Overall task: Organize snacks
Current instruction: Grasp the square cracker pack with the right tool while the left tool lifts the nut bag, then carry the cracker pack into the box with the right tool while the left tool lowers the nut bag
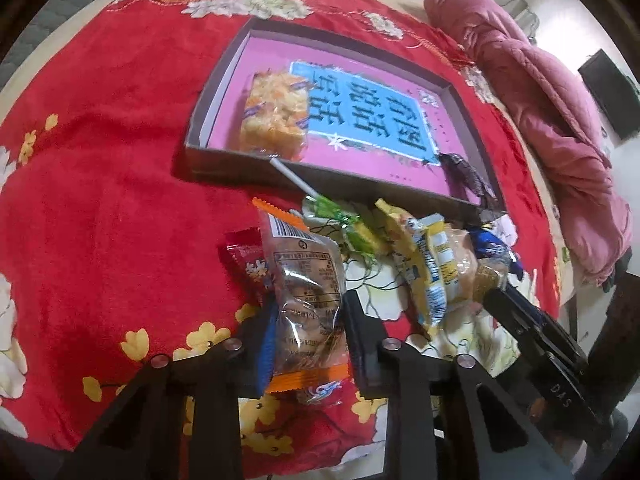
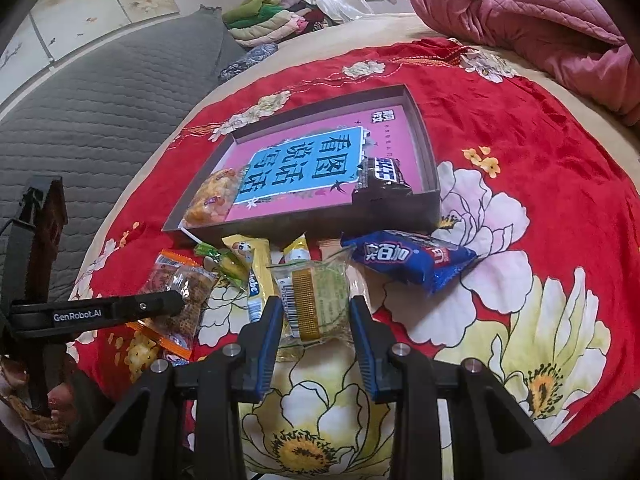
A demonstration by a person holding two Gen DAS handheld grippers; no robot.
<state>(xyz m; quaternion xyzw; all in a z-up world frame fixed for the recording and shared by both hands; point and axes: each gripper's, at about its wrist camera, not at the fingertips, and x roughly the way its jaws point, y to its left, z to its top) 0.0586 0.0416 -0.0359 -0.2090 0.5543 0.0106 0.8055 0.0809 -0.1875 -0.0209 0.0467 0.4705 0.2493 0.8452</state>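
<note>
Now, left gripper (image 1: pixel 306 320): clamped on clear orange-edged snack pack (image 1: pixel 306 304), long axis running along the fingers, away from camera.
Right gripper (image 2: pixel 316 320): pads pressed on both sides of green-gold wrapped cake (image 2: pixel 316 300), barcode end to its left.
Loose snacks: yellow packet (image 2: pixel 256 276), blue packet (image 2: pixel 412 260), all on red floral blanket (image 2: pixel 540 120), just before the box.
Box (image 2: pixel 428 176): shallow, pink inside, holds orange crisp pack (image 2: pixel 214 196) and dark bar (image 2: pixel 382 180).
Far: pink quilt (image 2: pixel 520 12).
</note>
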